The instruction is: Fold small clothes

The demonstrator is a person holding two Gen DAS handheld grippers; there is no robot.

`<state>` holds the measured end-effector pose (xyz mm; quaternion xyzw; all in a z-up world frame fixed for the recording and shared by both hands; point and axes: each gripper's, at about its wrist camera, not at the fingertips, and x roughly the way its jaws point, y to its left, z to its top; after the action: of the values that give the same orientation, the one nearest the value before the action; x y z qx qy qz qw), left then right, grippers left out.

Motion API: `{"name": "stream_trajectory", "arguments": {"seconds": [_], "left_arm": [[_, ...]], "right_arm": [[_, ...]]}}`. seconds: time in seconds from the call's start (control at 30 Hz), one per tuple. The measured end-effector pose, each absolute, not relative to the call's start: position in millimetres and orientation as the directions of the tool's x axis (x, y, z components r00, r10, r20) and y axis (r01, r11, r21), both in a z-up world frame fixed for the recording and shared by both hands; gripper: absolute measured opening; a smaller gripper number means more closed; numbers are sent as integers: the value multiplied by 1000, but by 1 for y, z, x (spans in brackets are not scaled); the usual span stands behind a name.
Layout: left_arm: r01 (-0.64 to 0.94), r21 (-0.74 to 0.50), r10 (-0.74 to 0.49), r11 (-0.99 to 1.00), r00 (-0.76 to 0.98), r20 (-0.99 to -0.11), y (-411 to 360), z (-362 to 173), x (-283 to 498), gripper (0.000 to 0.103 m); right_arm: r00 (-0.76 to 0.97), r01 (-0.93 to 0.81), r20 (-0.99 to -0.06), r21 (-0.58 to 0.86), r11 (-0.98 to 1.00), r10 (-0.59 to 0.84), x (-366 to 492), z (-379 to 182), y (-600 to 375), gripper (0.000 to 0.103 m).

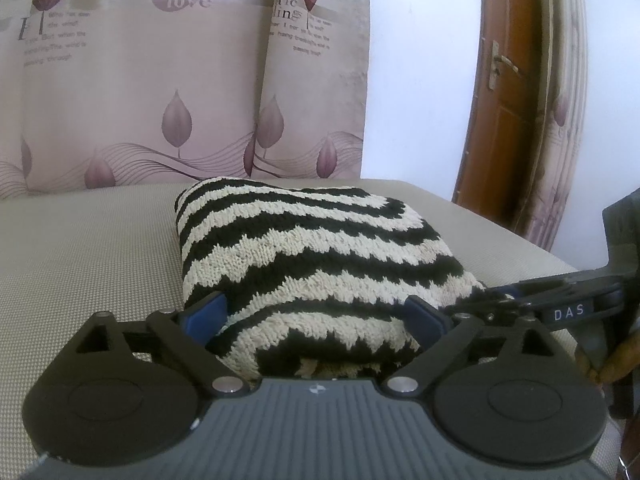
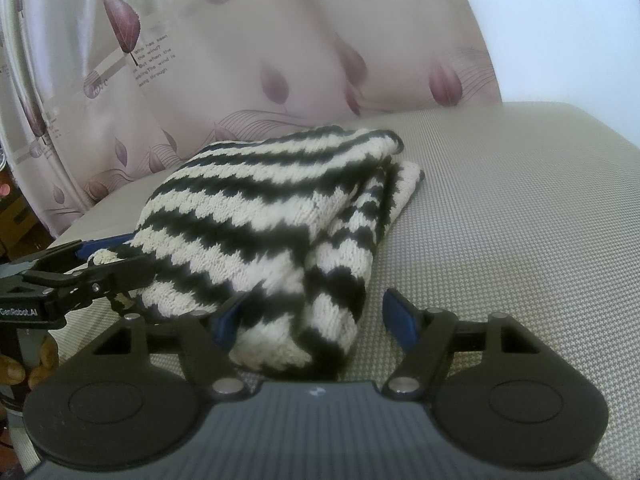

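- Closest to the lens in the left wrist view is the left gripper (image 1: 316,316) itself, its blue-padded fingers (image 1: 202,316) spread wide with the near edge of the black-and-cream zigzag-striped knitted garment (image 1: 304,248) bulging up between them. The jaws are apart; the pads sit beside the knit and may brush it, but they aren't pinching it.
- Same deal in the right wrist view: the right gripper (image 2: 316,320) has its jaws apart, the left pad is against the bundle's near right corner and the right pad stands over bare surface.
- The garment (image 2: 264,216) is already a chunky folded bundle lying on the beige woven-texture cushion surface (image 1: 80,248), near edge towards both cameras, far edge close to the pink leaf-print curtain (image 1: 140,92).
- On its right side the layers don't line up: a cream edge pokes out lower down and there's a loose roll of stripes.
- My guess is it's mostly folded and just needs tidying or one more fold.
- What could go wrong: thick springy knit, so if only the top layer gets pinched, the lower layers stay behind and the stack slides open.
- The two grippers are also really near each other at the near edge, so closing or lifting could knock one into the other.
- Dragging rather than lifting might bunch it on that textured cushion.
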<state>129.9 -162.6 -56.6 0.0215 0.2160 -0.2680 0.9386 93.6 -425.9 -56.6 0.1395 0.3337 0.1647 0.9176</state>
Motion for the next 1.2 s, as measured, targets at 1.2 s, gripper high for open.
{"name": "stream_trajectory", "arguments": {"seconds": [1.2], "left_arm": [[338,-720,-783,606,414,-465,-68,-62,257,103]], "right_arm": [[547,-250,-444,723,644,710,168,-72,-489,95]]}}
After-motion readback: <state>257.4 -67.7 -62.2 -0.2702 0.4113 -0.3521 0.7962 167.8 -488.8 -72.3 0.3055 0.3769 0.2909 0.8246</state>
